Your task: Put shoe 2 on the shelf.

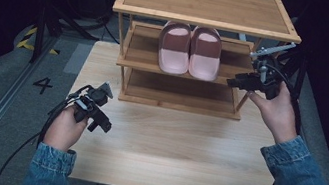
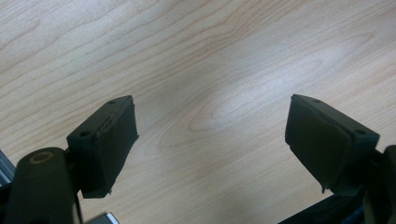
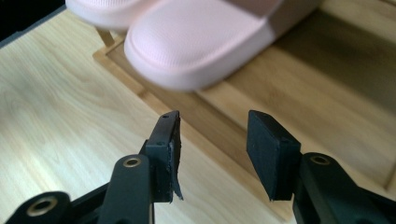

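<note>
Now the right gripper (image 3: pixel 212 140) stands open with nothing between its jaws, at the right end of the rack's (image 1: pixel 176 69) middle shelf. Both slippers (image 1: pixel 189 51) sit side by side there (touching each other). Near the table's (image 1: pixel 169 144) left edge, the left gripper (image 2: pixel 210 135) is open over bare wood.
</note>
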Available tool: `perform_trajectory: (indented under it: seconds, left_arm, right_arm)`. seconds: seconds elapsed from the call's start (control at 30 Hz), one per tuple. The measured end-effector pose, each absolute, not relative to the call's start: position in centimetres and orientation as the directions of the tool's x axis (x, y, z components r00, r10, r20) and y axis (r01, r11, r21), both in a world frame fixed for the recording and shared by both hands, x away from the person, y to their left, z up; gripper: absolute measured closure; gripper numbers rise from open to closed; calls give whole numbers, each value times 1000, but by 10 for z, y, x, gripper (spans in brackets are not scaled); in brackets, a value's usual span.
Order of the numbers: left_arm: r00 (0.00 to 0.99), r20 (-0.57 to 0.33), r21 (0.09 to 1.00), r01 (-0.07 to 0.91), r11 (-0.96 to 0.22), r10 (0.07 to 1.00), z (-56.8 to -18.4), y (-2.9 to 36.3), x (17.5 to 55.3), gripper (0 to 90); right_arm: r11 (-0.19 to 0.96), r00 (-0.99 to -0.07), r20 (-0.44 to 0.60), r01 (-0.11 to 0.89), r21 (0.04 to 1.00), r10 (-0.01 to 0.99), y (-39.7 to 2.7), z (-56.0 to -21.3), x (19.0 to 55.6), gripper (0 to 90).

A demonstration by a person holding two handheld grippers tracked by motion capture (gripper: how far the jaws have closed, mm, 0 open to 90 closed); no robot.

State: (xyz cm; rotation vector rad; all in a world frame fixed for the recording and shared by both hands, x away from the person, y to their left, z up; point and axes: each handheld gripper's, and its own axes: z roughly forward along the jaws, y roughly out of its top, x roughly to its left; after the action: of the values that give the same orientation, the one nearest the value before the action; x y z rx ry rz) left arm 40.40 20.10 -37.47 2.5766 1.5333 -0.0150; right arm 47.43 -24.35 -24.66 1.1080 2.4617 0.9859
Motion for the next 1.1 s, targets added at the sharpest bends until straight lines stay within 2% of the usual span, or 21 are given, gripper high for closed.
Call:
perform_trajectory:
  seconds: [0.43,0.7,0.8,1.1]
  left_arm:
    - [546,-79,139,835,-533,834,-375,195,409,172]
    - [562,-95,119,826,-551,822,-378,191,416,172]
    - [558,-94,121,828,-547,824,-379,191,416,172]
    - [547,-97,116,836,-536,832,-384,193,417,172]
  right_arm:
    - [478,-636,19,599,643,771,-288,-268,450,470]
    - [491,-617,-6,621,611,787,-319,-287,435,415]
    - [478,-605,37,664,575,796,-329,-301,433,376]
    - [469,-594,96,714,520,799,-337,-352,435,373]
